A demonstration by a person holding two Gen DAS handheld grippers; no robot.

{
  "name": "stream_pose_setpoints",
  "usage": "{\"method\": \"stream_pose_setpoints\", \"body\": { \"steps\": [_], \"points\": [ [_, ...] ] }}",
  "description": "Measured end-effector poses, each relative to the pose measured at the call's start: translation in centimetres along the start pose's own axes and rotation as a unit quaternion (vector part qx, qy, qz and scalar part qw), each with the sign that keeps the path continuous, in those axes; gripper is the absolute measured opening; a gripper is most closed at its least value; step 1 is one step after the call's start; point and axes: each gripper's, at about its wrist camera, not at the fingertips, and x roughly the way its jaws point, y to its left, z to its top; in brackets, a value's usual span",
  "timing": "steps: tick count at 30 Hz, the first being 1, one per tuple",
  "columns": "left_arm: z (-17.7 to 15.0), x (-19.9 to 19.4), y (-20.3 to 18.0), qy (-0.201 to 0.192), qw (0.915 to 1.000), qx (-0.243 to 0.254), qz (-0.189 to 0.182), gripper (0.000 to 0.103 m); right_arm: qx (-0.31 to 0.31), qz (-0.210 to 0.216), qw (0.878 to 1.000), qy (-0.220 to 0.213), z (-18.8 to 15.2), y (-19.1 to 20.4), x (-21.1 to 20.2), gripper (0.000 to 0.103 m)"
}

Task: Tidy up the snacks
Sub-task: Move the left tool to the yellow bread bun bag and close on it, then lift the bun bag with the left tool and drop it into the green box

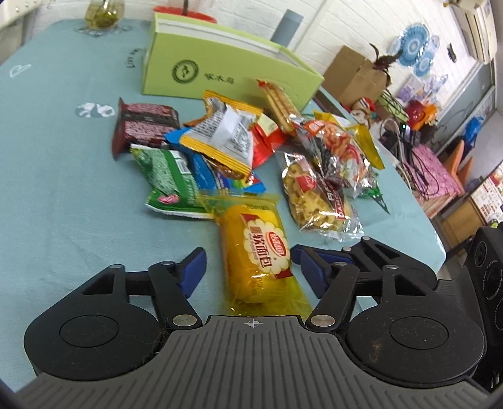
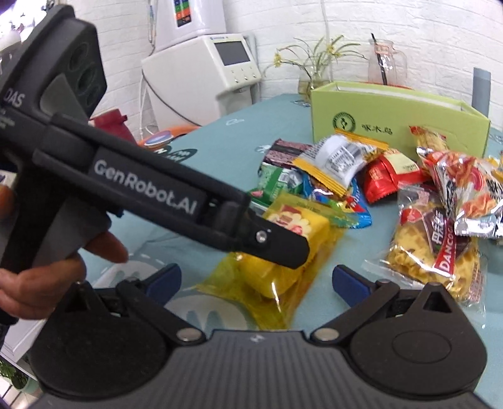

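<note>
Yellow bread packet [image 1: 256, 251] lies between the open left tongs [image 1: 248, 267], untouched; right tongs [image 2: 256, 281] gape open too.

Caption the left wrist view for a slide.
Left gripper open around a yellow bread packet, snack pile and green box beyond.

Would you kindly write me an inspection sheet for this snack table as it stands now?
Surface: teal tablecloth, printed marks.
Job's things: yellow bread pack nearest; loose snack packets piled behind; green box at the back.
Clutter: glass vase.
Grippers: left tongs open, astride the bread pack, pads clear; right tongs open, empty.
Cables: tangled wires beyond the table edge.
Surroundings: white brick wall, white appliance.
</note>
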Motion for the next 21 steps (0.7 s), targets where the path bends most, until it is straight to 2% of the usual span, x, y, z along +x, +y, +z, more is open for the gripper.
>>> {"method": "stream_pose_setpoints", "body": {
  "steps": [3,4,5,6,9,12,16,18,21],
  "points": [
    [-0.4,0.4,0.1,0.004,1.0,0.003,-0.003,0.04,-0.008,-0.013,1.0,-0.002,-0.2,0.1,0.6,0.099],
    [-0.6,0.4,0.2,0.003,1.0,0.005,-0.006,0.035,-0.02,-0.023,1.0,-0.002,-0.3,0.5,0.9,0.098],
    [-0.7,0.4,0.3,0.004,0.9999,0.002,-0.014,0.023,-0.03,-0.026,0.999,-0.001,-0.3,0.9,1.0,0.091],
    [-0.9,0.4,0.4,0.003,0.9997,-0.002,-0.024,0.022,-0.041,-0.026,0.999,-0.008,-0.3,1.5,0.8,0.08],
    [-1.2,-0.6,0.1,-0.009,0.9998,0.005,-0.016,0.02,-0.038,-0.016,0.999,-0.009,0.1,1.7,0.3,0.076],
    [0.3,-1.8,-0.4,-0.025,0.9993,-0.005,-0.029,0.021,-0.041,-0.016,0.999,-0.027,1.9,1.2,-0.6,0.075],
    [6.8,-2.8,-2.1,-0.081,0.9962,0.021,-0.023,0.022,-0.098,-0.039,0.992,-0.069,8.1,-0.8,-0.5,0.075],
    [11.5,-2.8,-2.6,-0.12,0.9917,0.045,-0.016,0.022,-0.122,-0.053,0.987,-0.093,12.5,-2.7,0.5,0.075],
    [19.0,-1.1,-1.6,-0.139,0.9896,0.037,-0.013,0.021,-0.138,-0.068,0.983,-0.096,18.8,-5.9,3.7,0.075]
  ]
}}
